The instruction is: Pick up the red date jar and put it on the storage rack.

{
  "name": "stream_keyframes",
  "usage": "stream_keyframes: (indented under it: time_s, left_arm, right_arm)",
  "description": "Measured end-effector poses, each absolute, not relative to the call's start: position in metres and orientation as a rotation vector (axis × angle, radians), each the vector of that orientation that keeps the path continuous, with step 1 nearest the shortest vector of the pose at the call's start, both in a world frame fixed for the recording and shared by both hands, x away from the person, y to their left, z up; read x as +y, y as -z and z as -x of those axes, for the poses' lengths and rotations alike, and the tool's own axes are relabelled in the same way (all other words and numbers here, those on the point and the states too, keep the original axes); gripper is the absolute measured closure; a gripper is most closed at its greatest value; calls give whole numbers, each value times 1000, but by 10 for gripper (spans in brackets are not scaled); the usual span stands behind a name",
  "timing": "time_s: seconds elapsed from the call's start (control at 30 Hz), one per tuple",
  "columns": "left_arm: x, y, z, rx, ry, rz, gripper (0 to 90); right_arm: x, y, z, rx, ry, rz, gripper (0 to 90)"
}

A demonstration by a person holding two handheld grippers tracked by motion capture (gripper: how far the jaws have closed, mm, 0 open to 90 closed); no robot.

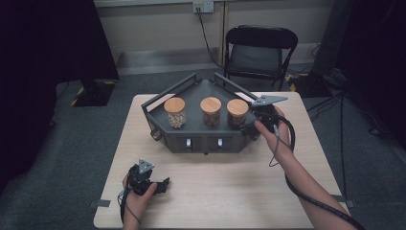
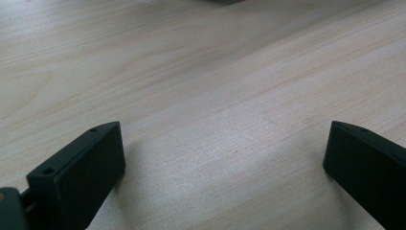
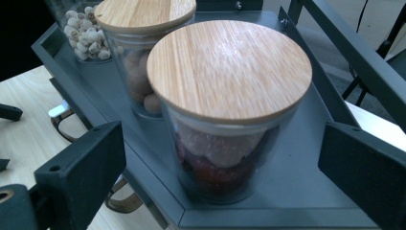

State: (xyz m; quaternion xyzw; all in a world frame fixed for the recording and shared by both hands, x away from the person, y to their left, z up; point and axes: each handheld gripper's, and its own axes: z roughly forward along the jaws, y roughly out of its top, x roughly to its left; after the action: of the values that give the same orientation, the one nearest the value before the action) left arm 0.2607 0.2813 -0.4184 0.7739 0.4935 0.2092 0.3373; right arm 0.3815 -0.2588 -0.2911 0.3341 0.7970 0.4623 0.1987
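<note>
black right claw [image 1: 250, 125] gapes level beside the end jar [image 1: 237, 112].

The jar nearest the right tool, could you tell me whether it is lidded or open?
Lidded. A round wooden lid sits flat on top of the glass jar, covering its mouth, and the jar stands upright on the grey tray.

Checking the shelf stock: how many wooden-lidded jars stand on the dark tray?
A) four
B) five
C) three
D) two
C: the high view shows the left jar, the middle jar and the right jar in a row on the dark tray.
</note>
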Motion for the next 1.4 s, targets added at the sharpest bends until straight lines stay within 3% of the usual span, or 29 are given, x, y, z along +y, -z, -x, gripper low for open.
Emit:
stream_keyframes:
  time_s: [1.4]
  left_arm:
    - [281,418,-261,1286,-545,-2017,2]
  right_arm:
    - [-309,335,-341,2228,-1457,-980,10]
